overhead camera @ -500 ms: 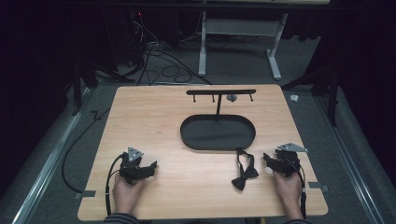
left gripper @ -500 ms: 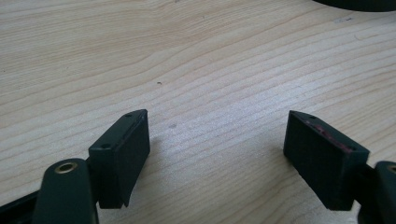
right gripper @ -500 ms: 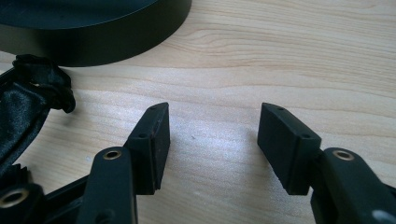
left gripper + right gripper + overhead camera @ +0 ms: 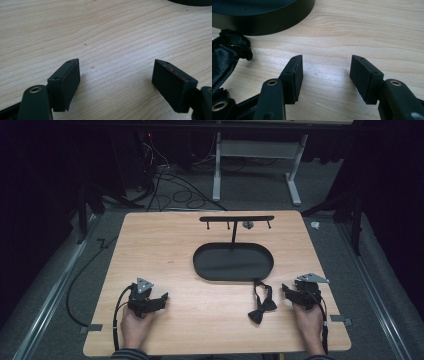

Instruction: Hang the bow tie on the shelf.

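A black bow tie with its strap lies flat on the wooden table, just in front of the black oval tray. A thin post with a hooked crossbar rises from that tray. My right gripper rests on the table right of the bow tie, jaws open over bare wood. In the right gripper view the gripper has the bow tie to its left and the tray wall ahead. My left gripper sits near the front left, open and holding nothing, over bare wood.
A small grey item hangs from the crossbar. Cables trail off the table's front left. Beyond the far edge stand a white frame leg and floor cables. The tray rim shows in the left gripper view.
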The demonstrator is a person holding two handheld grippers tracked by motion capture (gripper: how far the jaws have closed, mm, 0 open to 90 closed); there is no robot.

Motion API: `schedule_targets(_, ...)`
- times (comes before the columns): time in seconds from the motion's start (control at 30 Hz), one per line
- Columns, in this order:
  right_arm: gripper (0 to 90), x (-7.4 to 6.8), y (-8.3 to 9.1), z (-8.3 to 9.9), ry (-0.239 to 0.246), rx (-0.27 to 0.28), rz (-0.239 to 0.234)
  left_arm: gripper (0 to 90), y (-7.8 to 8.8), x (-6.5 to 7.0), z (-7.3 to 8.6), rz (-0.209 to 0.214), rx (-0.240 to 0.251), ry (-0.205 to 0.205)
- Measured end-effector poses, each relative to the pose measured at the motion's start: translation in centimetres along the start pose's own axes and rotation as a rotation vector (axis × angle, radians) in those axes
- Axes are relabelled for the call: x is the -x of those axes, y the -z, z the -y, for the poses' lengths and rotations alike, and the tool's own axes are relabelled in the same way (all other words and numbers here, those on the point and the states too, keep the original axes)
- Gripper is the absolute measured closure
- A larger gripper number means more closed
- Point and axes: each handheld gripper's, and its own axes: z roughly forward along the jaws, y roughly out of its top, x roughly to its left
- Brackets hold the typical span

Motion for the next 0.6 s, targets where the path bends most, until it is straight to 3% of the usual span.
schedule_targets(0.33,45.9,-0.13,0.03,0.01,0.01,0.0,-0.018,23.0,-0.01,0.01,0.0,0.0,0.001,0.001)
schedule_targets(0.6,51.2,-0.02,0.11,0.04,-0.001,0.005,-0.019,23.0,0.0,0.0,-0.01,0.0,-0.001,-0.002)
